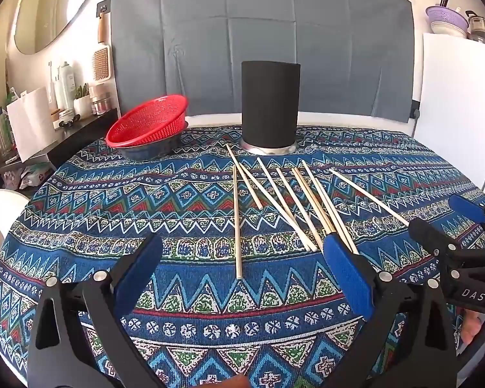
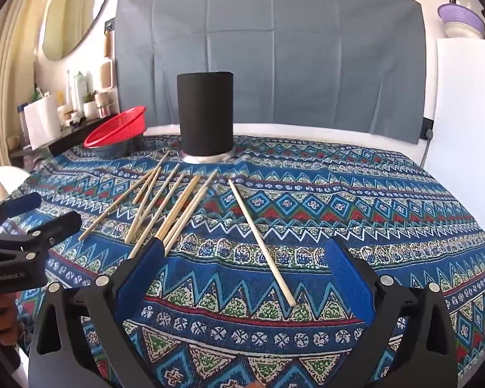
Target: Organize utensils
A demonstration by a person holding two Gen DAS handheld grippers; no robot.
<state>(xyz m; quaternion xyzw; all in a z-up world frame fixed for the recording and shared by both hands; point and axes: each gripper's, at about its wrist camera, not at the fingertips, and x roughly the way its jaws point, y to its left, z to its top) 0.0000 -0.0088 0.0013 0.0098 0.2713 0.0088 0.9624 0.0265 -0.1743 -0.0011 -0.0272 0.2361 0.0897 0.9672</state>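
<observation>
Both black, blue-padded grippers, left (image 1: 242,255) and right (image 2: 244,258), hover wide apart and empty over the patterned blue tablecloth (image 1: 190,297), pale wooden chopsticks (image 1: 287,203) scattered before the black cylindrical holder (image 1: 270,103); gathering appears unstarted, next requiring closure on one stick.

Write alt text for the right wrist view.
Wooden chopsticks lie scattered on a blue patterned tablecloth before an upright black cylindrical holder, none yet picked up. The open right gripper frames one separate chopstick; the left gripper shows at the left edge, a red basket behind.
</observation>
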